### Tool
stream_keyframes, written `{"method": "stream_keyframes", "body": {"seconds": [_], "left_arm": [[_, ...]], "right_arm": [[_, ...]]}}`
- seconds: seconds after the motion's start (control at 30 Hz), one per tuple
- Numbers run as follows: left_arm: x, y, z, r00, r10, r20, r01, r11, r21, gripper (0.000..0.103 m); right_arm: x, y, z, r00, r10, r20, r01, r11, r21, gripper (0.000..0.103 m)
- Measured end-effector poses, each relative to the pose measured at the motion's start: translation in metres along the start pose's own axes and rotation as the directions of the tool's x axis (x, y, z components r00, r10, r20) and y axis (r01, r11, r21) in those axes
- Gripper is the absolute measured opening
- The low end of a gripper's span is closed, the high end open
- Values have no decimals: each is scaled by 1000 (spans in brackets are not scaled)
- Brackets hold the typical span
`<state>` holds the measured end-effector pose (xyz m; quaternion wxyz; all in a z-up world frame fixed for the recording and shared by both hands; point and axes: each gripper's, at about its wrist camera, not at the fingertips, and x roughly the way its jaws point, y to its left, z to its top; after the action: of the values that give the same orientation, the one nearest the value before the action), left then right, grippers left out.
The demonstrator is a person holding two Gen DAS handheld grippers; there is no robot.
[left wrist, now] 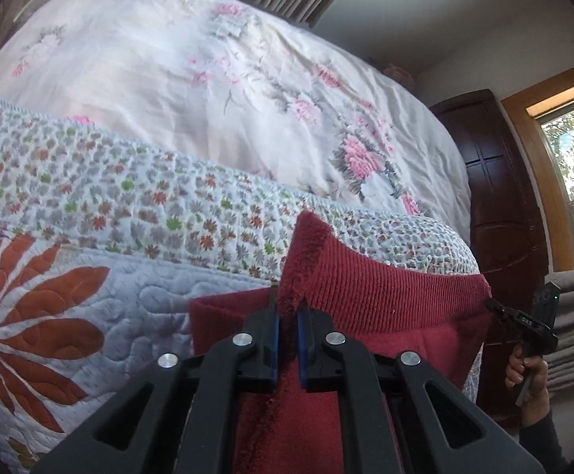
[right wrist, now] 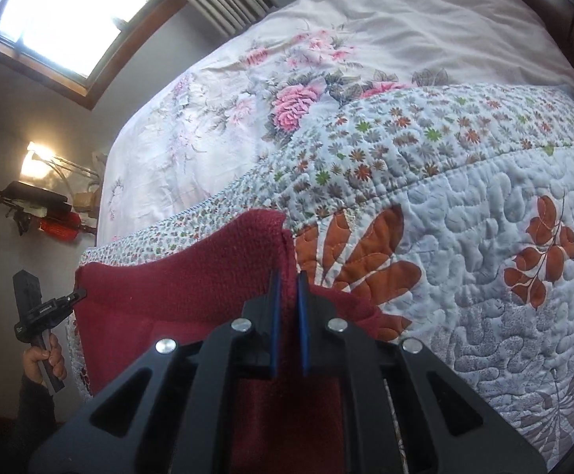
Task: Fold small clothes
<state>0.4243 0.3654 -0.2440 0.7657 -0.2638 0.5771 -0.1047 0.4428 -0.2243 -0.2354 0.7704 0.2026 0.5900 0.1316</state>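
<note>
A dark red knitted garment (left wrist: 385, 296) is held stretched above the quilt (left wrist: 89, 316), one top corner clamped in each nearly closed gripper: left gripper (left wrist: 288, 308), right gripper (right wrist: 288, 280).

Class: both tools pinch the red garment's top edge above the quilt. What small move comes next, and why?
Probably carry both corners forward and lay them down: the left tool and right tool each clamp the red garment, its edge lifted above the quilt.
</note>
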Motion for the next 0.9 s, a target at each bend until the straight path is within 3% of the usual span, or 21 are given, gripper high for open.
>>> {"method": "stream_keyframes", "body": {"seconds": [0.13, 0.33, 0.43, 0.6, 0.8, 0.9], "left_arm": [[-16, 0, 4, 997, -66, 45, 67, 998, -14, 6], [-37, -23, 28, 993, -75, 96, 70, 996, 50, 6], [-27, -17, 43, 993, -64, 100, 62, 998, 27, 6], [22, 0, 51, 1000, 2, 13, -2, 1000, -7, 6], [62, 31, 39, 996, 61, -72, -66, 994, -81, 6], [65, 38, 33, 994, 53, -94, -63, 992, -107, 8]], "right_arm": [[-11, 8, 4, 999, 23, 31, -23, 1000, -15, 7], [-22, 24, 30, 997, 38, 72, -36, 999, -38, 7], [-13, 24, 40, 997, 28, 74, -26, 999, -27, 7], [20, 8, 44, 999, -16, 28, 16, 1000, 13, 7], [53, -15, 38, 998, -63, -27, 64, 996, 62, 8], [64, -24, 32, 994, -88, -57, 92, 992, 81, 22]]}}
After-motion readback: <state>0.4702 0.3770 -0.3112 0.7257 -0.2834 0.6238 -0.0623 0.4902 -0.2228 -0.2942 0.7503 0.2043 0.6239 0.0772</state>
